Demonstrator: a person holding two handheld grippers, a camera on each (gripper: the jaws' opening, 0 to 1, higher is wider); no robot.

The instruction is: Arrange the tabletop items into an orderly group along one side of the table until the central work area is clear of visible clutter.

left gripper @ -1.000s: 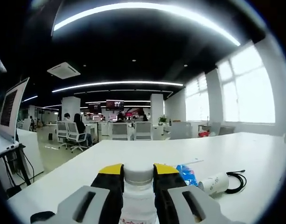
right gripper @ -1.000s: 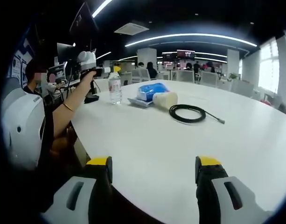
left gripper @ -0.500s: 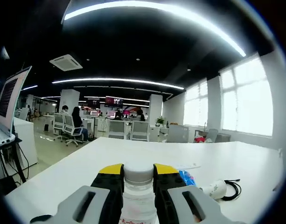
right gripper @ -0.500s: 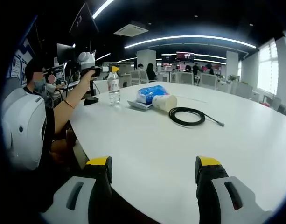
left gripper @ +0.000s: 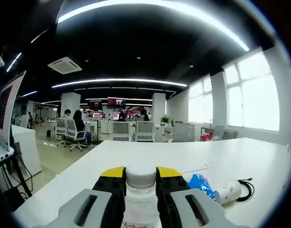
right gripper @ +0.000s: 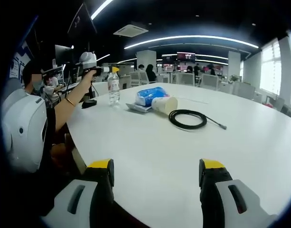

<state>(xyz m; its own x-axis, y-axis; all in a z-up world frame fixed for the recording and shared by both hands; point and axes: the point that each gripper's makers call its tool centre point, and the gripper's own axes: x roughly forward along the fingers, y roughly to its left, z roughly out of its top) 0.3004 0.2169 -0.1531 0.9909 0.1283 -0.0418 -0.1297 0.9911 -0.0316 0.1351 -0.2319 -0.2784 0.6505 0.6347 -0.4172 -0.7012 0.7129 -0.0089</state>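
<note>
Left gripper view: left gripper [left gripper: 141,190], yellow-tipped black jaws at bottom centre, is clamping the neck of a clear plastic water bottle w/ white cap [left gripper: 141,178]. To the right of the jaws, low in frame, a blue plastic packet [left gripper: 200,183] is lying beside a white paper cup on its side [left gripper: 230,191], w/ a coiled black cable [left gripper: 247,186] just behind it, all on the round white table [left gripper: 136,152].

Right gripper view: right gripper [right gripper: 155,172] is sitting at bottom w/ jaws spread wide, nothing btwn them, over the table edge. Upper left: person's hand [right gripper: 89,75] is holding the left gripper on the bottle [right gripper: 113,87], which is upright near the table's far-left rim. Packet [right gripper: 150,95], cup [right gripper: 164,104] touching; cable [right gripper: 188,118] near, centre frame.
</note>
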